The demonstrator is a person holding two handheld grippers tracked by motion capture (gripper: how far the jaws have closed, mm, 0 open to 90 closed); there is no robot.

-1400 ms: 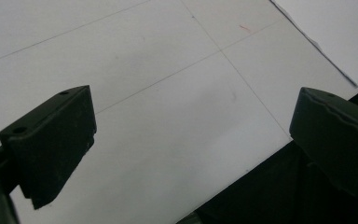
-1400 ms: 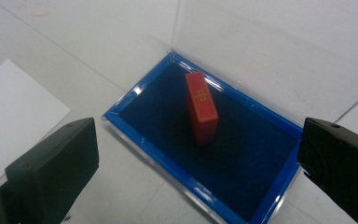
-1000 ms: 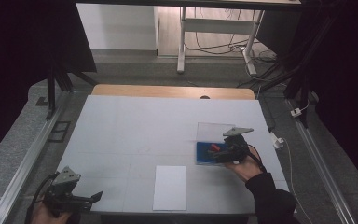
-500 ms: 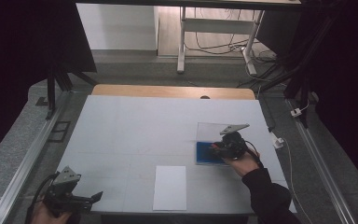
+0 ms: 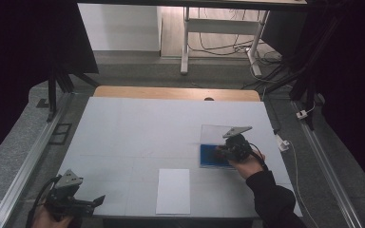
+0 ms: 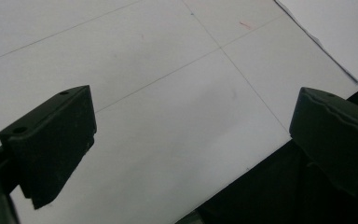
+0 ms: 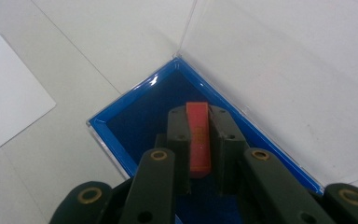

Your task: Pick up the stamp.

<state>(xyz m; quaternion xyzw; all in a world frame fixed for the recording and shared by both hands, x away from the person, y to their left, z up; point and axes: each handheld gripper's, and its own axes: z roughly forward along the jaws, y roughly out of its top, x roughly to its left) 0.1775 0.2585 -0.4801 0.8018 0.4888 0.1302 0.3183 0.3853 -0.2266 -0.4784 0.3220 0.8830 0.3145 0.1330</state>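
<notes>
My right gripper point(image 7: 198, 140) has its jaws clamped on a thin red block point(image 7: 198, 137), holding it over the blue-lined tray point(image 7: 140, 116) of a clear case whose lid point(image 7: 284, 70) stands open behind it. From above, that gripper point(image 5: 221, 152) and the case point(image 5: 211, 156) sit near the bench's point(image 5: 138, 128) right edge, toward the near side. A white sheet of paper point(image 5: 173, 191) lies at the near edge, about midway across. My left gripper point(image 5: 100, 199) hangs at the near left corner, its jaws wide apart over bare bench point(image 6: 168, 116), holding nothing.
</notes>
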